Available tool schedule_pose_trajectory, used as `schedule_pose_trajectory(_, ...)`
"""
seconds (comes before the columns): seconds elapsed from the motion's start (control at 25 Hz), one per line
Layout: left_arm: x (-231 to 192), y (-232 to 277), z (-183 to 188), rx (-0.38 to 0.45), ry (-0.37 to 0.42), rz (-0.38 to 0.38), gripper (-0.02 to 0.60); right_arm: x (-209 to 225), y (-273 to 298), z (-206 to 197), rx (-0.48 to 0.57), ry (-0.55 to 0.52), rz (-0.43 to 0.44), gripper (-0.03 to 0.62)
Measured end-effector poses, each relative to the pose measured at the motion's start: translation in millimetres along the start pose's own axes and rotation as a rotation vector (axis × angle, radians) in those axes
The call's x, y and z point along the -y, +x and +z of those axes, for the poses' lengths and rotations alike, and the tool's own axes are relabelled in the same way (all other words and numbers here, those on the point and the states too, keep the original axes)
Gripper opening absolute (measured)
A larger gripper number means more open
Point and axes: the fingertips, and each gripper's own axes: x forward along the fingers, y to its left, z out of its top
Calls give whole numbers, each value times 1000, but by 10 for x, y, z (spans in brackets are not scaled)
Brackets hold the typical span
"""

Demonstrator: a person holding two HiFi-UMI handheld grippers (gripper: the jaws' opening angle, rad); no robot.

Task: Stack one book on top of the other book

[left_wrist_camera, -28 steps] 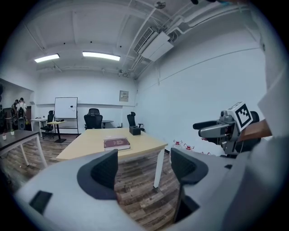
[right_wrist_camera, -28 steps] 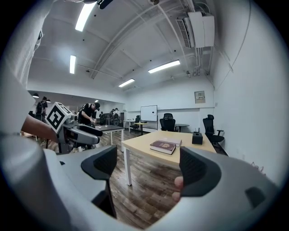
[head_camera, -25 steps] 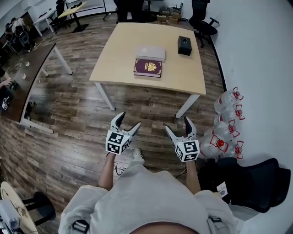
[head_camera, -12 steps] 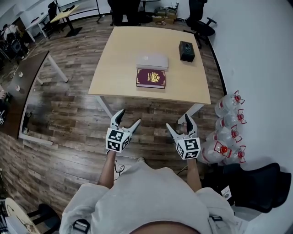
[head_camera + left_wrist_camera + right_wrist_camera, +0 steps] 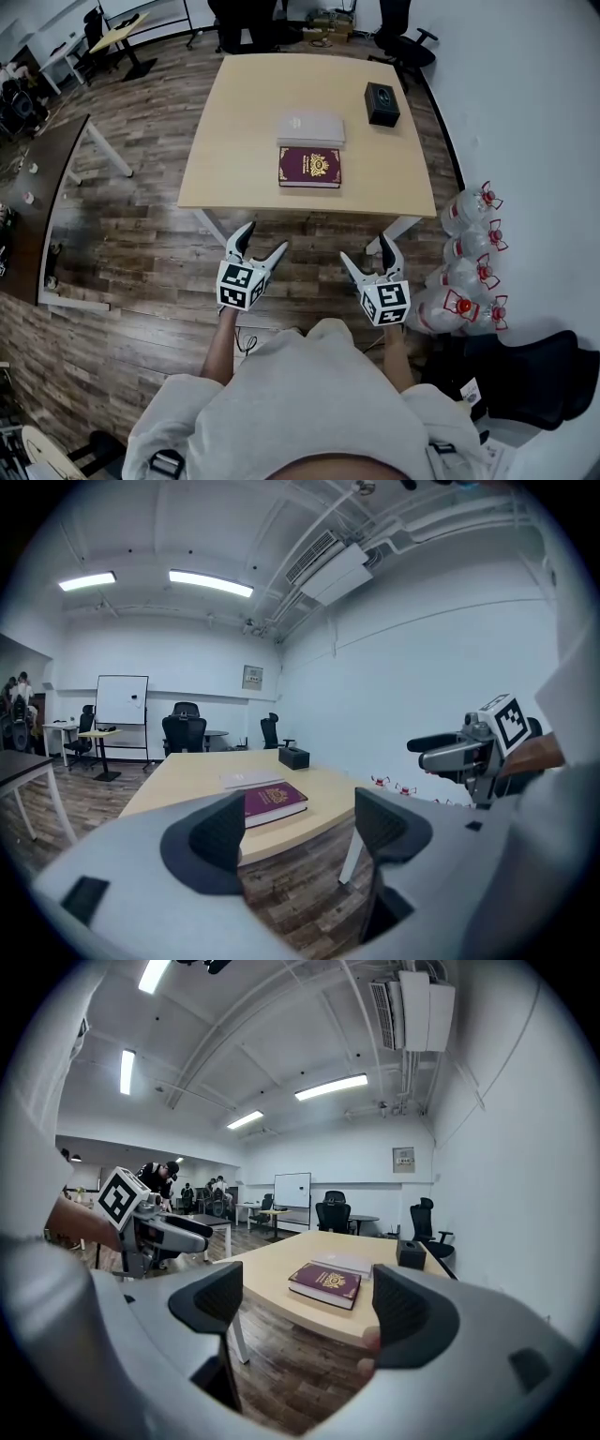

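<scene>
A maroon book (image 5: 309, 167) with a gold emblem lies flat on the light wooden table (image 5: 244, 122), near its front edge. Just behind it, touching or nearly so, lies a pale grey book (image 5: 310, 128). Both books show again in the left gripper view as the maroon book (image 5: 273, 802) and the grey book (image 5: 251, 779), and in the right gripper view as the maroon book (image 5: 325, 1282) and the grey book (image 5: 345, 1263). My left gripper (image 5: 261, 251) and right gripper (image 5: 370, 260) hang open and empty over the floor, short of the table.
A black box (image 5: 381, 103) stands at the table's far right. Several water jugs (image 5: 469, 253) crowd the wall at right, beside a black chair (image 5: 525, 375). A dark desk (image 5: 37, 187) stands at left, and office chairs (image 5: 412, 47) behind the table.
The table and books have drawn closer and more centred in the head view as I step forward. Both grippers stay open, held at the same height.
</scene>
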Motion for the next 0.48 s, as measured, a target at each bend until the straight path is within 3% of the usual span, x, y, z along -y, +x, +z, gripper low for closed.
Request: schedule_pose_trajectory(0.48, -149, 335, 14, -15, 12, -14, 367, 185, 311, -18, -4, 4, -7, 422)
